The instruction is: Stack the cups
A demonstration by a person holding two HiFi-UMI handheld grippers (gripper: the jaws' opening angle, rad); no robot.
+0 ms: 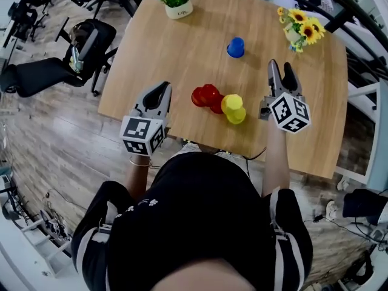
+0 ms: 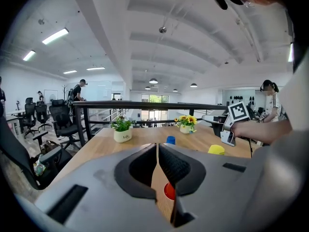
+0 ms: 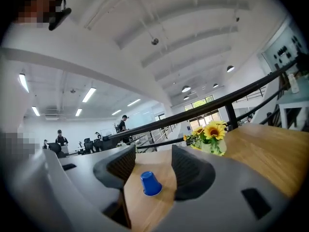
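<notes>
A blue cup (image 1: 235, 47) stands upside down near the middle of the wooden table (image 1: 170, 53). Closer to me, red cups (image 1: 207, 96) and yellow cups (image 1: 233, 108) lie on their sides, touching each other. My left gripper (image 1: 163, 90) hovers left of the red cups, shut and empty. In the left gripper view its jaws meet at the tips (image 2: 158, 146), and a red cup (image 2: 169, 191) shows through the gap below. My right gripper (image 1: 281, 70) is open, to the right of the yellow cups. The right gripper view frames the blue cup (image 3: 150, 183) between the spread jaws (image 3: 153, 153), some way ahead.
A potted green plant (image 1: 177, 2) stands at the table's far left edge and a sunflower pot (image 1: 301, 32) at the far right. Office chairs (image 1: 73, 53) stand on the floor to the left. The table's near edge runs just below both grippers.
</notes>
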